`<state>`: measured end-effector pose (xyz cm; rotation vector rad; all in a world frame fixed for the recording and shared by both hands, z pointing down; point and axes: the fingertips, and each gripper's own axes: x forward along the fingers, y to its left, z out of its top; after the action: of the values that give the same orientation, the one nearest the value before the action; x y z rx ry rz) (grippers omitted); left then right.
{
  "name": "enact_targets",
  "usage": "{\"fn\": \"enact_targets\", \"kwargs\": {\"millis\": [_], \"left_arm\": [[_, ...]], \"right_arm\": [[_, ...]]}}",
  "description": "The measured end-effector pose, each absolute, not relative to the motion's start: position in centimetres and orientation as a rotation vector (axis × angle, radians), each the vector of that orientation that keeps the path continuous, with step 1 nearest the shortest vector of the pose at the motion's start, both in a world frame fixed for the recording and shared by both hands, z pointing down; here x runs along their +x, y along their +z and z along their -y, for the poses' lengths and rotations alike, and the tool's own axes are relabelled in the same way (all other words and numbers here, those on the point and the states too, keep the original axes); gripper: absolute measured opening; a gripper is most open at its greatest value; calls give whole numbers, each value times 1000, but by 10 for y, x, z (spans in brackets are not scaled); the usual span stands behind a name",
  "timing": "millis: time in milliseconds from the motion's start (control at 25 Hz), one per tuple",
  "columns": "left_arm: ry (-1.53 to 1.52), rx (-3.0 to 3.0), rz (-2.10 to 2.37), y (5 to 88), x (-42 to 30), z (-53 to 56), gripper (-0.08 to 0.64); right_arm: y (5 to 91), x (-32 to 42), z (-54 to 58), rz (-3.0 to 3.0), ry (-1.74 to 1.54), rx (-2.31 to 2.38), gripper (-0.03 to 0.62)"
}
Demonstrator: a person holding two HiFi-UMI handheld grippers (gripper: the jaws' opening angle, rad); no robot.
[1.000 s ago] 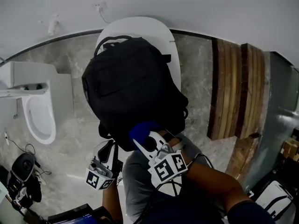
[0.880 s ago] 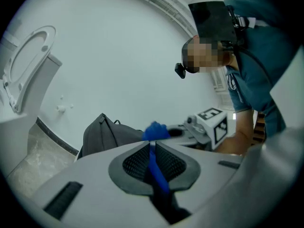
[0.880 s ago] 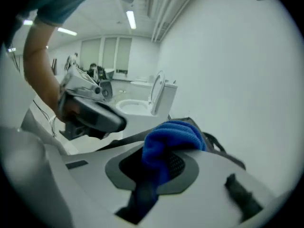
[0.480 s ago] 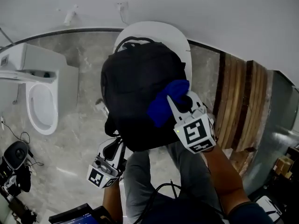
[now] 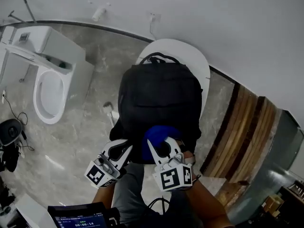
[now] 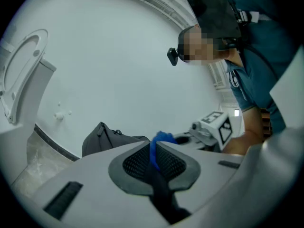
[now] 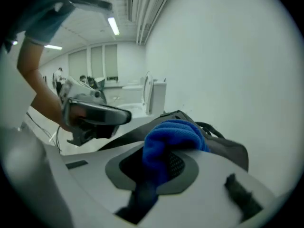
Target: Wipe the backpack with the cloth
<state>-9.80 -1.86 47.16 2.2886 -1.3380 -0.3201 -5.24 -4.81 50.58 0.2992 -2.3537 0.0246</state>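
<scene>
Right, down at the near edge of the black backpack (image 5: pixel 159 99), lying on a white oval lid (image 5: pixel 199 61) by the far wall. Pressing the blue cloth (image 5: pixel 159 134) onto it with the right gripper (image 5: pixel 161 145), jaws clamped on the bunched fabric. Steadying the near-left corner with the left gripper (image 5: pixel 119 151), jaws closed on what looks like a dark strap. Could drag the bag off that lid with a hard stroke. Could also snag and pull the cloth loose.

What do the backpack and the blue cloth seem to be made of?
The backpack looks like black woven synthetic fabric with a matte finish: soft folds, seams, no shine. The cloth looks like blue microfibre or terry: a fuzzy, finely textured surface, bunched softly. The exact fibres cannot be told.
</scene>
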Motion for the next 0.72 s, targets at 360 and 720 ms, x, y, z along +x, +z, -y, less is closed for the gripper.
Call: {"fn": "enact_targets", "kwargs": {"millis": [360,720], "left_arm": [[-345,2248,1457,461,-117,16,43],[-346,2204,1545,400,-152,-1,43]], "right_arm": [[567,-116,229,1949,-100,123,49],[540,12,238,2080,170,619,49]]}}
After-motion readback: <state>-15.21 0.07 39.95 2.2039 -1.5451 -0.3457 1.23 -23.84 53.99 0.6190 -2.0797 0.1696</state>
